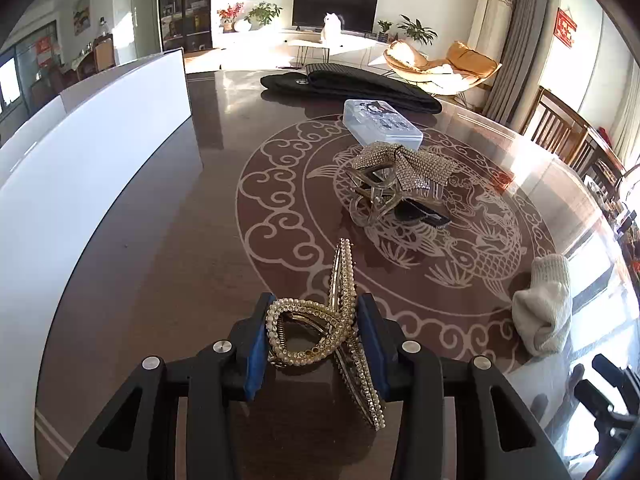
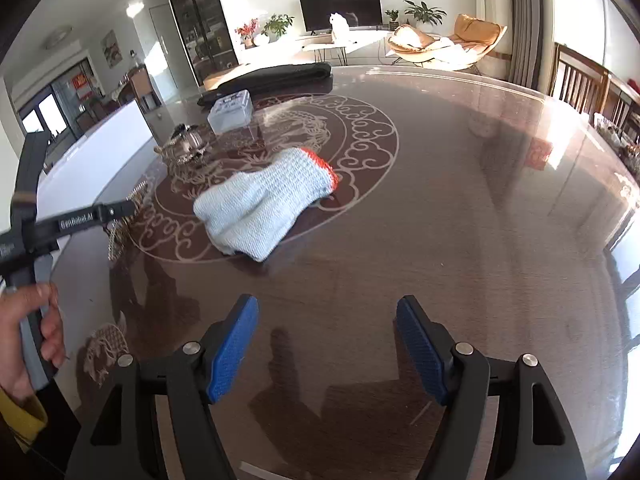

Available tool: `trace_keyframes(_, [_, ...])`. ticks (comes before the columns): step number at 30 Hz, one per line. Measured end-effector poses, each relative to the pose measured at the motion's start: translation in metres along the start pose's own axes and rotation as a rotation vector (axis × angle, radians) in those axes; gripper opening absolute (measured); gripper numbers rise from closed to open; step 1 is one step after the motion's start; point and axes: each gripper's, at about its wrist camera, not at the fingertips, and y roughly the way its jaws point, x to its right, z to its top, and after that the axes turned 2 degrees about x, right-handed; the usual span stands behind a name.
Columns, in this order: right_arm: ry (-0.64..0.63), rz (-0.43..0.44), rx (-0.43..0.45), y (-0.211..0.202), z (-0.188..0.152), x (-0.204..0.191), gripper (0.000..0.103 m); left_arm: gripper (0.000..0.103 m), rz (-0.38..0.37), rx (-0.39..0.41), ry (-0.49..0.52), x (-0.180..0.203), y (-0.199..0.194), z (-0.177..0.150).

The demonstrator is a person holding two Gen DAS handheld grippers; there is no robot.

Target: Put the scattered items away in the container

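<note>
My left gripper (image 1: 314, 316) is shut on a gold pearl hair claw (image 1: 312, 328), with its long arms sticking out past the blue pads. A rhinestone bow clip (image 1: 404, 168) lies on a translucent claw clip (image 1: 372, 200) in the middle of the table, with a black clip (image 1: 424, 212) beside it. A clear plastic box (image 1: 382, 124) stands behind them. A white knit glove (image 1: 544, 304) lies at right; in the right wrist view (image 2: 268, 200) it shows an orange cuff. The white container (image 1: 80, 160) stands at left. My right gripper (image 2: 326, 344) is open and empty above the table.
A folded black cloth (image 1: 352, 88) lies at the far edge of the dark patterned table (image 1: 168, 264). Wooden chairs (image 1: 560, 124) stand along the right side. The left gripper's handle and the hand holding it (image 2: 36, 308) show at the left of the right wrist view.
</note>
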Motion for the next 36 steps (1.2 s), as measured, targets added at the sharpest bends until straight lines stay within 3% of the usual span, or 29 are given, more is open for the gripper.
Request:
trace_keyframes(2, [0.099,0.041,0.029,0.003,0.021,0.000,0.074,0.042,0.001,0.007,0.005,-0.005,-0.009,-0.010])
trace_keyframes(6, [0.276,0.040,-0.066,0.048,0.052,-0.008,0.074,0.042,0.003,0.020,-0.015,-0.010,-0.018,-0.021])
trace_keyframes(7, [0.304,0.032,-0.092,0.059,0.054,-0.012,0.075,0.042,0.004,0.023,-0.015,-0.010,-0.018,-0.022])
trace_keyframes(9, [0.262,-0.012,-0.054,0.066,0.059,-0.029,0.073,0.042,-0.001,0.027,-0.014,-0.011,-0.019,-0.023])
trace_keyframes(10, [0.206,0.009,-0.067,0.072,0.061,-0.038,0.061,0.042,-0.010,0.025,-0.020,-0.013,-0.020,-0.023])
trace_keyframes(12, [0.143,0.034,-0.079,0.076,0.056,-0.050,0.025,0.041,-0.025,0.017,-0.024,-0.016,-0.023,-0.026])
trace_keyframes(21, [-0.020,0.162,0.017,0.012,0.027,-0.076,0.025,0.041,-0.161,0.029,-0.156,-0.038,-0.060,-0.042])
trace_keyframes(26, [-0.127,0.184,0.022,0.003,0.010,-0.099,0.025,0.041,-0.153,0.049,-0.141,-0.030,-0.081,-0.046])
trace_keyframes(36, [-0.217,0.248,-0.017,0.004,-0.014,-0.135,0.025,0.041,-0.160,0.040,-0.131,-0.025,-0.101,-0.057])
